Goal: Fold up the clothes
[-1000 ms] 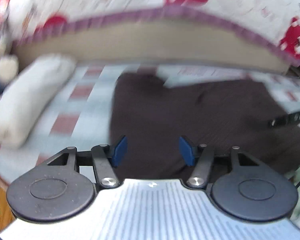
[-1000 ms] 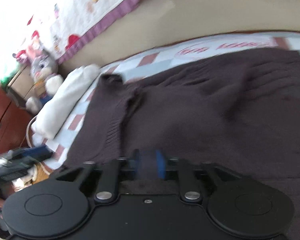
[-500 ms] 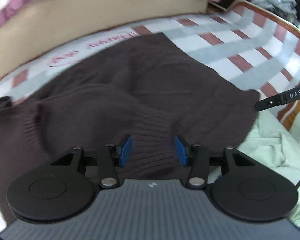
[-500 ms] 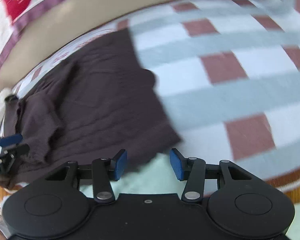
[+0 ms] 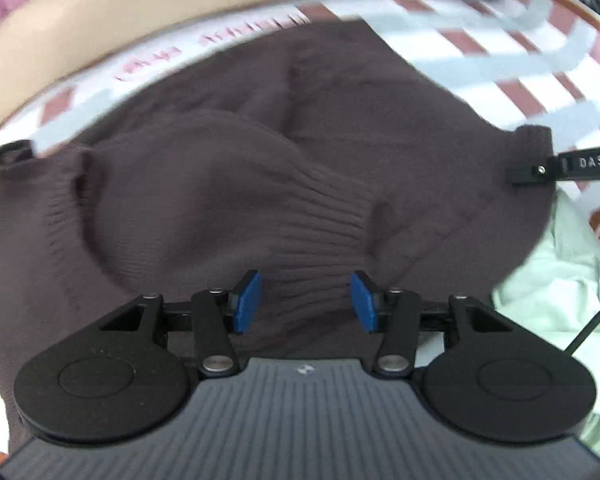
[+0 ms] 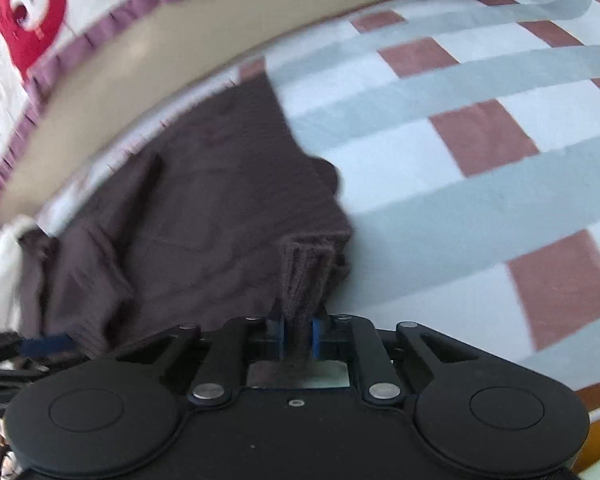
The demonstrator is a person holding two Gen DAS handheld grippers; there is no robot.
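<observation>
Dark brown knit sweater [image 5: 228, 168] spread across a checked bedsheet [image 6: 480, 168] of grey bands and reddish squares, covering the middle of the left wrist view from 9 to 3 o'clock. Far hem running just short of the beige headboard panel [image 5: 180, 20] at 12 o'clock; a strip of sheet bare between. Ribbed cuff [image 5: 320, 236] of a folded-over sleeve lying between the blue pads of the left gripper [image 5: 306, 302], jaws spread wide, pads clear of the knit on both sides. Right gripper [image 6: 298, 338] pressed together on a bunched ribbed corner of the sweater, lifted into a small ridge at 6 o'clock. Wide open sheet from 12 through 4 o'clock in the right wrist view. Pale green cloth [image 5: 556, 280] rumpled at 4 o'clock beside the sweater's near edge. Wooden bed edge [image 5: 580, 8] curving past 1 o'clock. No containers in sight.
</observation>
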